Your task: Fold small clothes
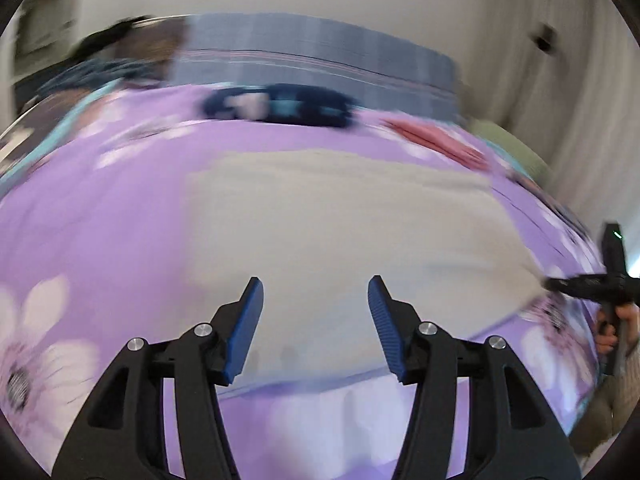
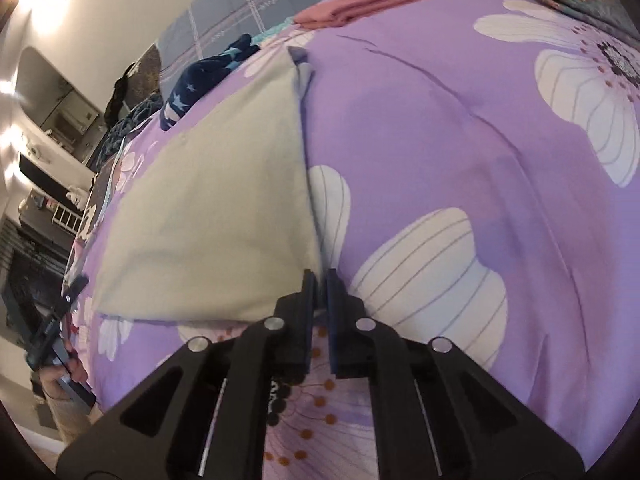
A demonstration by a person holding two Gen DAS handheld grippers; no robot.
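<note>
Plainly, left gripper (image 1: 316, 286) jaws gape empty; right gripper (image 2: 320, 280) jaws nearly closed beside grey cloth (image 2: 208, 216).

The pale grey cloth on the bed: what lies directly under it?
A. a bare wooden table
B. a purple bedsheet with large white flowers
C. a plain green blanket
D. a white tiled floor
B: in the right wrist view the pale grey cloth rests on the purple bedsheet, whose large white flower prints show all around it.
</note>
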